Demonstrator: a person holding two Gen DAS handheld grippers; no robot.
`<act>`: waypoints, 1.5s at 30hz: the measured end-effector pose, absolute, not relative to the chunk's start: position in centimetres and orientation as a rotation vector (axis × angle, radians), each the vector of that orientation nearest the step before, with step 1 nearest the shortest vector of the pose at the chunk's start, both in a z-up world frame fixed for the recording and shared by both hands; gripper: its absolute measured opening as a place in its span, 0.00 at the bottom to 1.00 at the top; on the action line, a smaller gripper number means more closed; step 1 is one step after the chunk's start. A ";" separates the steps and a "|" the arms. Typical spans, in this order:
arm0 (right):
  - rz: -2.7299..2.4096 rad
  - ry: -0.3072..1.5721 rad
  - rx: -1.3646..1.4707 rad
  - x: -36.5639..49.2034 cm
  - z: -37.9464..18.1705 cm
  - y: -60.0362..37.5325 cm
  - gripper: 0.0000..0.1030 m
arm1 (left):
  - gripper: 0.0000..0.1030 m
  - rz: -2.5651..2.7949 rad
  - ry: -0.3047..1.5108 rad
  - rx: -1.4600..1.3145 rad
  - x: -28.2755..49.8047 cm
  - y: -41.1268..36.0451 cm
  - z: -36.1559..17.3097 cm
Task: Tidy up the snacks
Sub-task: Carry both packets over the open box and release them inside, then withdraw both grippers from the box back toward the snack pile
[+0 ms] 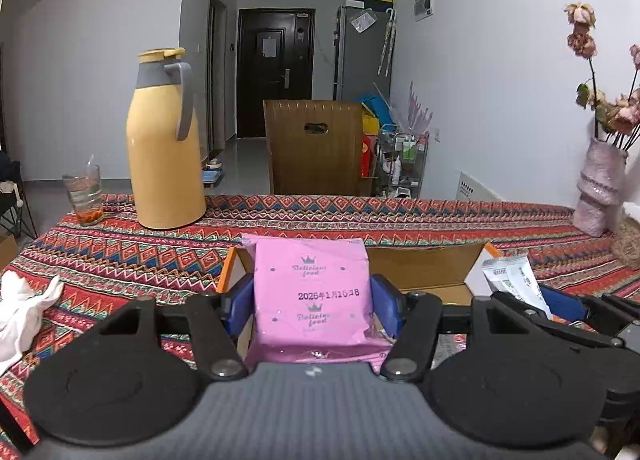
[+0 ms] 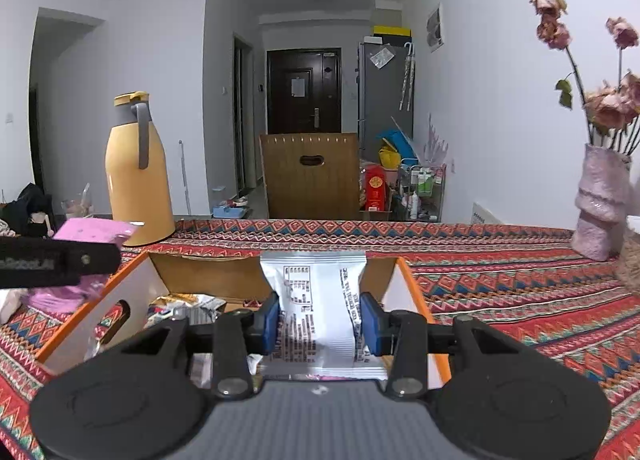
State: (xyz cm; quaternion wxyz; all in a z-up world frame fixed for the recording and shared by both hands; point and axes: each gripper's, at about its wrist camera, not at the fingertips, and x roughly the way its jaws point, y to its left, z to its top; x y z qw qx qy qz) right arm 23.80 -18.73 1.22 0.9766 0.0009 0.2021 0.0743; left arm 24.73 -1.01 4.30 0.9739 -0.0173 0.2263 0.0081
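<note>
a pink snack packet (image 1: 310,296) printed with a date stands upright between the left jaws, pinched at its sides. a silver snack packet (image 2: 318,312) with black print stands upright between the right jaws, above an open cardboard box (image 2: 192,276).

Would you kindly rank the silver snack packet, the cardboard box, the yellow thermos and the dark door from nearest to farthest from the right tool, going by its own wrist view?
1. Silver snack packet, clamped in the right tool.
2. Cardboard box, just beneath and ahead.
3. Yellow thermos, far left on the table.
4. Dark door, at the hallway's end.
</note>
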 end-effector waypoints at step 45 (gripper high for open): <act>0.175 0.456 0.050 17.9 0.6 -21.2 1.00 | 1.00 0.050 0.412 -0.068 16.5 1.1 4.8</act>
